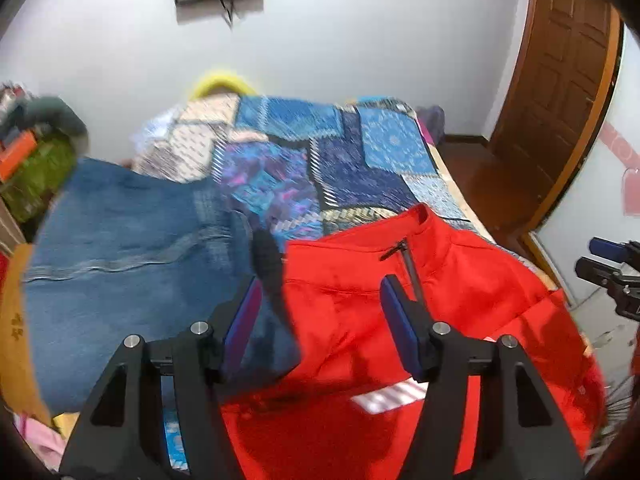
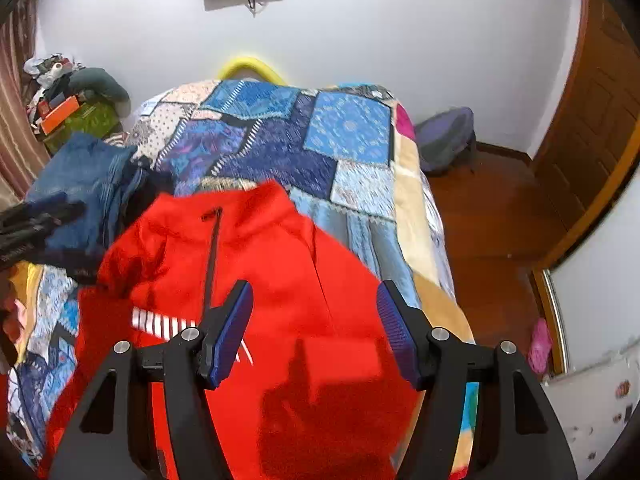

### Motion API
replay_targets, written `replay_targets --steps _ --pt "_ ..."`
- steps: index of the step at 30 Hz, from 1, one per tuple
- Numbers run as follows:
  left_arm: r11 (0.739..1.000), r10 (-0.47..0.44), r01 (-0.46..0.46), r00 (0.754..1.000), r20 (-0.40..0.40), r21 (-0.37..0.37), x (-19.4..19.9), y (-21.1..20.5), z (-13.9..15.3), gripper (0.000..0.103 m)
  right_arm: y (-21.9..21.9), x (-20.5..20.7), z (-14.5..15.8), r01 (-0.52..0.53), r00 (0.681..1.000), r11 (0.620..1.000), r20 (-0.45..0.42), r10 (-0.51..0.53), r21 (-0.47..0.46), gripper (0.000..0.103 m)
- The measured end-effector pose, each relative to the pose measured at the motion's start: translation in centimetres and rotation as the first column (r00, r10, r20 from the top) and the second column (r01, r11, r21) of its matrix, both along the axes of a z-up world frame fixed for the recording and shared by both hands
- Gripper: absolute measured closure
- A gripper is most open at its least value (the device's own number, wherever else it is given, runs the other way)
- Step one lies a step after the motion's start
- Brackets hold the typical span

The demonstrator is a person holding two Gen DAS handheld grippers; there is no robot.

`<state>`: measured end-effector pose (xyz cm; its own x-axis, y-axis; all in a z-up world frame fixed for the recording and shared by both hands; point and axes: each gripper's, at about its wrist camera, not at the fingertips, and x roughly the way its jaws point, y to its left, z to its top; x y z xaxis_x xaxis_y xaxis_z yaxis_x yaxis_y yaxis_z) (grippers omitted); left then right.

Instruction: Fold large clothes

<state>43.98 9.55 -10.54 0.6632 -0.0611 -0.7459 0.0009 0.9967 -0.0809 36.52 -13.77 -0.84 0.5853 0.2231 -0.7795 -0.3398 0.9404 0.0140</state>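
Observation:
A red zip-neck jacket (image 1: 460,280) lies on the bed with its collar toward the far end; it also shows in the right wrist view (image 2: 276,264). Blue denim jeans (image 1: 128,248) lie to its left, seen too in the right wrist view (image 2: 84,176). My left gripper (image 1: 320,300) is open and empty, hovering over where jeans and jacket meet. My right gripper (image 2: 314,306) is open and empty above the jacket's chest. Each gripper shows at the edge of the other's view: the right (image 1: 612,268), the left (image 2: 36,220).
The bed has a blue patchwork quilt (image 2: 320,140). A cluttered side table (image 2: 76,112) stands at far left. A purple bag (image 2: 448,136) sits on the wooden floor (image 2: 492,216) right of the bed. A brown door (image 2: 600,120) is at right.

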Motion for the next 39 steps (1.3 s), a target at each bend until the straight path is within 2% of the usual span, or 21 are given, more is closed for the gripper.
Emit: replay_targets --steps 4,8,10,14,17,19,21,22,26,28,30,31,33,35,36,38,39 --pt "0.994 -0.016 0.006 0.996 -0.092 -0.107 3.9 0.3 -2.4 0.042 1.7 2.9 -0.7 -0.031 1.0 0.998 0.004 0.031 0.046 0.043" --pt "0.983 0.015 -0.046 0.985 -0.172 -0.175 7.0 1.0 -5.0 0.042 3.7 6.6 -2.9 -0.06 0.993 0.995 -0.1 0.069 0.085 0.043" --pt "0.974 0.068 -0.112 0.974 -0.218 -0.196 8.4 1.8 -6.7 0.042 4.4 8.1 -4.1 -0.05 0.989 0.993 -0.136 0.064 0.104 0.043" --pt "0.968 0.128 -0.172 0.965 -0.227 -0.183 9.8 2.6 -8.1 0.042 5.8 12.0 -7.2 -0.015 0.978 0.997 -0.208 0.03 0.073 0.043" --pt "0.967 0.125 -0.169 0.967 -0.222 -0.192 10.4 2.4 -8.2 0.041 6.1 14.9 -9.8 0.029 0.957 0.995 -0.291 0.001 0.097 0.043" --pt "0.97 0.095 -0.138 0.973 -0.211 -0.2 11.0 2.1 -8.1 0.041 5.9 16.5 -11.8 0.073 0.928 0.985 -0.373 -0.009 0.156 0.043" --pt "0.962 0.056 -0.107 0.979 -0.198 -0.253 11.1 1.6 -8.0 0.041 5.3 17.2 -13.2 0.12 0.904 0.963 -0.427 -0.005 0.243 0.043" --pt "0.962 0.043 -0.094 0.98 -0.197 -0.256 11.2 1.3 -8.2 0.041 5.1 17.3 -13.6 0.135 0.899 0.953 -0.439 -0.002 0.272 0.043" --pt "0.975 0.094 -0.142 0.96 -0.262 -0.172 12.5 1.0 -10.6 0.041 5.0 16.9 -14.1 0.136 0.9 0.941 -0.436 0.014 0.311 0.043" --pt "0.976 0.114 -0.157 0.958 -0.261 -0.149 12.9 0.8 -11.3 0.041 5.2 16.4 -14.0 0.129 0.902 0.944 -0.432 0.016 0.304 0.049" --pt "0.981 0.14 -0.167 0.962 -0.233 -0.1 13.2 0.1 -11.4 0.037 5.7 16.5 -13.9 0.109 0.903 0.951 -0.43 0.027 0.289 0.073" --pt "0.982 0.146 -0.169 0.964 -0.224 -0.088 13.3 -0.3 -11.6 0.036 5.9 16.5 -13.7 0.102 0.907 0.955 -0.421 0.026 0.279 0.076" --pt "0.981 0.14 -0.166 0.965 -0.222 -0.101 13.7 -0.4 -12.0 0.036 6.0 16.1 -13.2 0.096 0.917 0.96 -0.399 0.017 0.262 0.092" --pt "0.973 0.12 -0.161 0.966 -0.23 -0.166 13.9 0.2 -12.2 0.048 5.6 15.4 -12.5 0.091 0.926 0.962 -0.377 0.014 0.259 0.095" --pt "0.966 0.124 -0.171 0.964 -0.237 -0.193 14.0 0.7 -12.2 0.057 5.2 15.1 -12.1 0.095 0.93 0.958 -0.367 0.011 0.269 0.096" --pt "0.959 0.102 -0.162 0.964 -0.247 -0.235 14.0 1.2 -11.9 0.079 4.5 14.4 -11.0 0.103 0.938 0.947 -0.346 0.009 0.303 0.097" --pt "0.956 0.081 -0.145 0.966 -0.246 -0.254 13.8 1.2 -11.4 0.096 4.1 13.9 -10.0 0.101 0.943 0.94 -0.331 0.013 0.326 0.097"
